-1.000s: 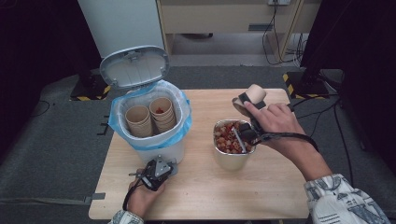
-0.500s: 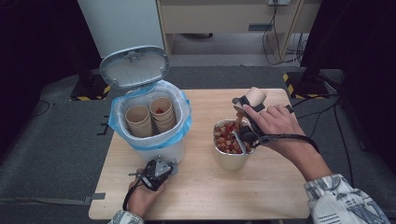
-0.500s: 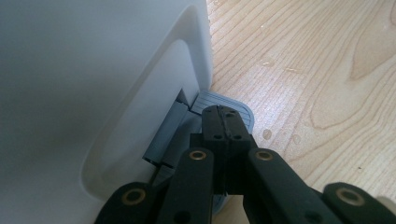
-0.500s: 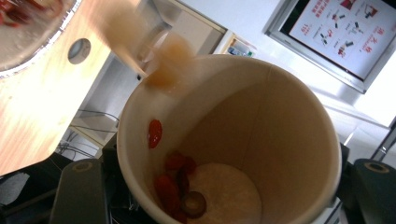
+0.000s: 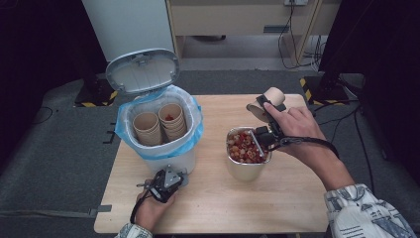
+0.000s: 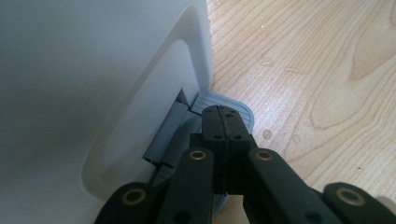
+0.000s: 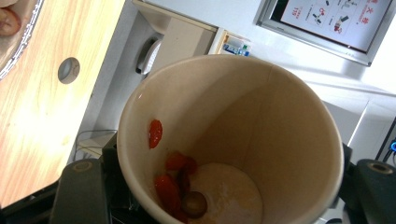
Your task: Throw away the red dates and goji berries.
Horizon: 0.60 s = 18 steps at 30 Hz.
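A white pedal bin (image 5: pixel 166 157) with a blue liner stands on the table's left, its lid (image 5: pixel 143 71) raised. Inside it are stacked paper cups (image 5: pixel 172 120). My left gripper (image 5: pixel 177 177) is shut, and its tips (image 6: pixel 225 116) press on the bin's grey pedal (image 6: pixel 219 99) beside the white bin wall (image 6: pixel 93 93). My right gripper (image 5: pixel 266 105) is shut on a tilted paper cup (image 5: pixel 270 98), held over the far rim of a metal bowl (image 5: pixel 242 171) of red food pieces. A few red bits cling inside the cup (image 7: pixel 224 140), between my right gripper's (image 7: pixel 229 198) jaws.
The wooden table (image 5: pixel 297 198) has bare room in front of and to the right of the bowl. A round cable hole (image 7: pixel 69 70) is in the tabletop. Dark stands and cables line the floor beyond the table's far edge.
The right hand has shifted slightly with the cup, staying over the bowl's far side. The left gripper has stayed on the pedal and the lid has stayed up.
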### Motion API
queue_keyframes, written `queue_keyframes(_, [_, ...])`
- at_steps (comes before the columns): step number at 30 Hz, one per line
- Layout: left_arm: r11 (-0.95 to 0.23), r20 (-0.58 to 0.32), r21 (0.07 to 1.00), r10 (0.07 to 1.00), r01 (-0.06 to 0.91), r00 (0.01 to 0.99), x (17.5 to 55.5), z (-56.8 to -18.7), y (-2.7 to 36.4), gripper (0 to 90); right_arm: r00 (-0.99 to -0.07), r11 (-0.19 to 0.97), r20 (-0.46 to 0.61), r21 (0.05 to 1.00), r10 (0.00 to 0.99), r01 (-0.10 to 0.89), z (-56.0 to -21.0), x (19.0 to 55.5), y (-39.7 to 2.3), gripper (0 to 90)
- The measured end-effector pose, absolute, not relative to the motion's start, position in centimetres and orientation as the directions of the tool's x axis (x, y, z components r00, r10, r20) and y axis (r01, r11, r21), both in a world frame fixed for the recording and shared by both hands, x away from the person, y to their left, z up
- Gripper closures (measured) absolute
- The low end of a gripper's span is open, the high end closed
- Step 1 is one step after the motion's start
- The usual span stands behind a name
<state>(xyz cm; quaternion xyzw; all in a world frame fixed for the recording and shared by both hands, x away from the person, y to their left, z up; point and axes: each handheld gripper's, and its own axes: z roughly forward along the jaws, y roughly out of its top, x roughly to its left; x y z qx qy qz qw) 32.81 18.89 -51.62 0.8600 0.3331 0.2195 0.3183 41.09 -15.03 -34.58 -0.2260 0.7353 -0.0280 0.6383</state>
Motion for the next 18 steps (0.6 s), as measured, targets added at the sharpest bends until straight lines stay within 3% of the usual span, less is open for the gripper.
queue_keyframes(6, [-0.576, 0.166, 0.694, 0.713, 0.433, 0.682, 32.8, -51.6, 18.9, 89.8, -0.12, 0.92, -0.948, -0.248, -0.294, -0.303, -34.4, 41.8, -14.8, 29.5])
queue_keyframes(18, [-0.576, 0.167, 0.693, 0.713, 0.433, 0.681, 32.8, -51.6, 18.9, 89.8, -0.256, 0.953, -0.964, 0.016, -0.065, -0.304, -34.2, 43.4, -14.6, 29.4])
